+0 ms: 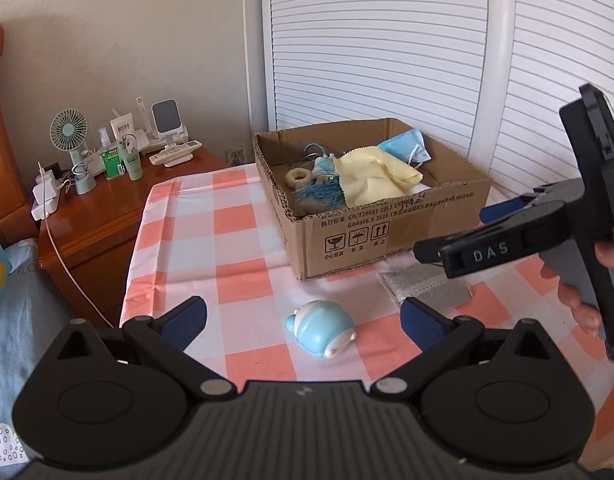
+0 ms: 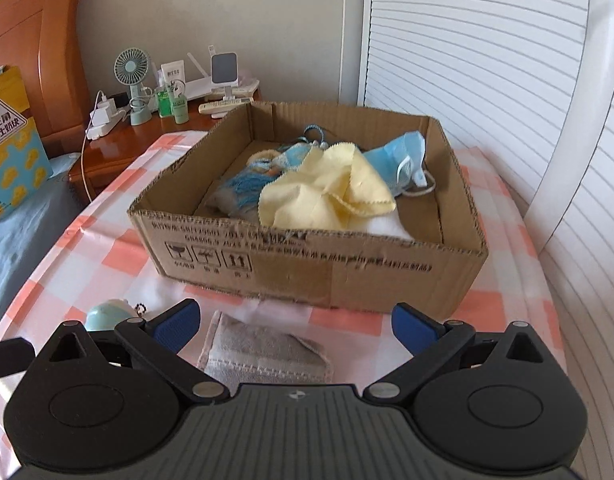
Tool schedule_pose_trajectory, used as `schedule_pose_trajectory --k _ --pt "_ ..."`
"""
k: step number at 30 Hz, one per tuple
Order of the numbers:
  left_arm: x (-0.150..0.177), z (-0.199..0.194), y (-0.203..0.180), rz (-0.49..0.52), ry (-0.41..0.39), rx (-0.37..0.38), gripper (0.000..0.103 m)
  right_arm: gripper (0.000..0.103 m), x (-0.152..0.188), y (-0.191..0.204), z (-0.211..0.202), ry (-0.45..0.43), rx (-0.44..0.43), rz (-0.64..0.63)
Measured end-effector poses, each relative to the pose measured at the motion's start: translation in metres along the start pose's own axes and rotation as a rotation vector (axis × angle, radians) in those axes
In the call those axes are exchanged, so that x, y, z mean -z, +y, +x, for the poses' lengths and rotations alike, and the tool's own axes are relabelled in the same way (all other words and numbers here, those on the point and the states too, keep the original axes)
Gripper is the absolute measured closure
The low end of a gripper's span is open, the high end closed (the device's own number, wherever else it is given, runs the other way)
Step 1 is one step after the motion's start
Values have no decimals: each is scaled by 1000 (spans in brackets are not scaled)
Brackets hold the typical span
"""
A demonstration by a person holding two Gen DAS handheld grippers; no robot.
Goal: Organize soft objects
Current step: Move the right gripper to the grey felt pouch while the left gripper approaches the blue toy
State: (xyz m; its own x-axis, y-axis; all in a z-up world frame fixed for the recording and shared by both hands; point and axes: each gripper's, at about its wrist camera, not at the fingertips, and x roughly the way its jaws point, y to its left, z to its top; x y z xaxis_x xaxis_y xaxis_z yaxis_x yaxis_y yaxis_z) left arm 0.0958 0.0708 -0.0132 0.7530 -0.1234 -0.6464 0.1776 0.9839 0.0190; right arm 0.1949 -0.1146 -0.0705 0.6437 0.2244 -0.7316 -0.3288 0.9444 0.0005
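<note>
The right gripper (image 2: 293, 322) hangs low over the desk (image 2: 107, 248) with its fingers (image 2: 175, 322) spread wide and nothing clamped. A folded grey cloth (image 2: 263, 354) lies flat on the checked cover right between and just below those fingers, not touched by either pad. Straight beyond the fingers stands an open cardboard box (image 2: 307, 272), holding a yellow cloth (image 2: 327, 194), a blue face mask (image 2: 403, 160) and a blue tasselled item (image 2: 243, 194).

The left gripper (image 1: 303, 318) also has its fingers (image 1: 185, 318) wide apart and empty. A small light-blue toy (image 1: 321, 328) lies on its side on the desk between those fingers, free of both. From this side, the right gripper reaches in over the grey cloth (image 1: 427, 286), ahead of the left gripper's right finger, near the box's front wall (image 1: 347, 240).
</note>
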Motion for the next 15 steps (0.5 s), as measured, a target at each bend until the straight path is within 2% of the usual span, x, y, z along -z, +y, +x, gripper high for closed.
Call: schedule_pose_trajectory --k 6,11,15 --pt "6 5 -3 27 18 -31 1 0 16 17 20 61 -27 -1" --pt "9 10 -1 15 37 -19 1 0 25 28 37 99 11 -12" --pt "12 15 1 12 55 -14 1 0 30 15 41 103 58 29"
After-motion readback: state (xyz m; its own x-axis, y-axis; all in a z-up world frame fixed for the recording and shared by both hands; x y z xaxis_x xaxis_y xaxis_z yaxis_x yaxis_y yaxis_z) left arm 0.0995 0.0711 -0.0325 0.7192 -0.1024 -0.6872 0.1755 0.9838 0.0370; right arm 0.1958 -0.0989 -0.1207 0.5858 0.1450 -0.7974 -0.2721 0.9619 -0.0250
